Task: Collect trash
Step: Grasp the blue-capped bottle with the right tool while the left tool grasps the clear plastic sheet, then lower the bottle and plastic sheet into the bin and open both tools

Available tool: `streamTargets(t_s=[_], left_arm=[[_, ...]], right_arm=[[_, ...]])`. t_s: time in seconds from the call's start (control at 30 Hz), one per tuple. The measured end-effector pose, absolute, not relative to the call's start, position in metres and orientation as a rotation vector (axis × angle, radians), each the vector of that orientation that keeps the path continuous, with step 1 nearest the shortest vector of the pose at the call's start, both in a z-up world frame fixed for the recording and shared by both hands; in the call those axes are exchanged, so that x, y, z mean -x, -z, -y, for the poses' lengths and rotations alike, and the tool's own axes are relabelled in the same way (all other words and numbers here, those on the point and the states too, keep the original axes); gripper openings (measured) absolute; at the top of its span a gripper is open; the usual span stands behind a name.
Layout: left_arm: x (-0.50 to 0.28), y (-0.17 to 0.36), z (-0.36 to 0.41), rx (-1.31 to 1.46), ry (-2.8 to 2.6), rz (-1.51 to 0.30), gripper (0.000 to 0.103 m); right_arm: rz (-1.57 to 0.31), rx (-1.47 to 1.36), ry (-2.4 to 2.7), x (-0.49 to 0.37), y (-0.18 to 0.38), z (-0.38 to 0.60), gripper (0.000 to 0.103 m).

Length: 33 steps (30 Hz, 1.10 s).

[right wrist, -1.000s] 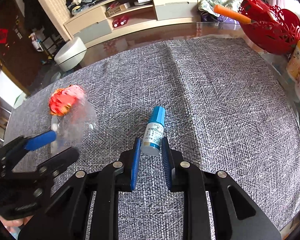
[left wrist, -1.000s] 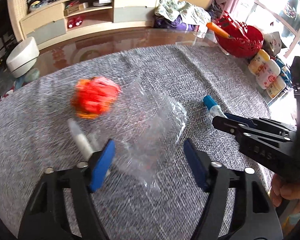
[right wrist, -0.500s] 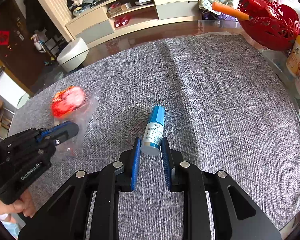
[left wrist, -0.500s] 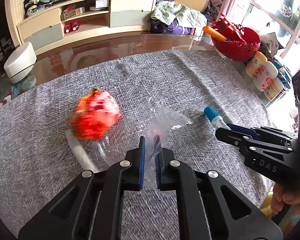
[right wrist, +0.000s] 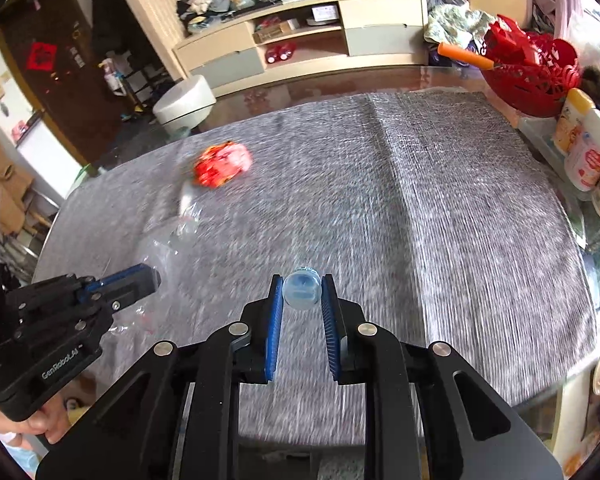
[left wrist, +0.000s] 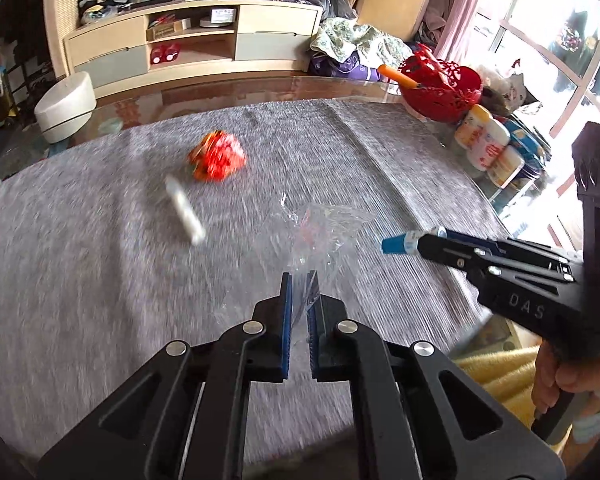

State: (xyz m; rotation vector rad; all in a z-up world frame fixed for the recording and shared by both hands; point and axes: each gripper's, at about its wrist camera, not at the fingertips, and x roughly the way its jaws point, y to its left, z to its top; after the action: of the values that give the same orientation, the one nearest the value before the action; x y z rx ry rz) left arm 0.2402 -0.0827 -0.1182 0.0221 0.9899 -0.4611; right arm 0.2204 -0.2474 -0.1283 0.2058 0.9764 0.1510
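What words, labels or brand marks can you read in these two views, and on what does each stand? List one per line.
"DAS": on the side of the right gripper, seen from the left wrist.
"GenRobot.AI": on the side of the left gripper, seen from the right wrist.
Small blue-capped bottle: label not readable.
Yellow-capped bottles: print too blurred to read.
Red door sign: unreadable.

A grey woven cloth (left wrist: 380, 152) covers the counter (left wrist: 260, 88); a crumpled red wrapper (left wrist: 217, 156) and white tube (left wrist: 185, 210) lie toward its left edge.
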Motion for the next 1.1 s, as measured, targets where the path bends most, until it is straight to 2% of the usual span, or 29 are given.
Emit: streamTargets(t_s=[0.3,0.57,1.1], left_arm=[[-0.151,0.107,0.051,0.013,0.439,-0.984,0.006],[-0.091,0.123,0.031,0.055,0.414,-1.017,0.006],[-0.039,0.219,0.024,0.086,0.411,-1.21,0.006]], right_arm=[[-0.966,-0.175,-0.189,-0.152,0.116,0.226,0.02],[-0.994,-0.172,-0.24,-0.101,0.131,0.211,0.02],[-1.168,-0.173,-0.283,-0.058,0.215,0.183,0.02]])
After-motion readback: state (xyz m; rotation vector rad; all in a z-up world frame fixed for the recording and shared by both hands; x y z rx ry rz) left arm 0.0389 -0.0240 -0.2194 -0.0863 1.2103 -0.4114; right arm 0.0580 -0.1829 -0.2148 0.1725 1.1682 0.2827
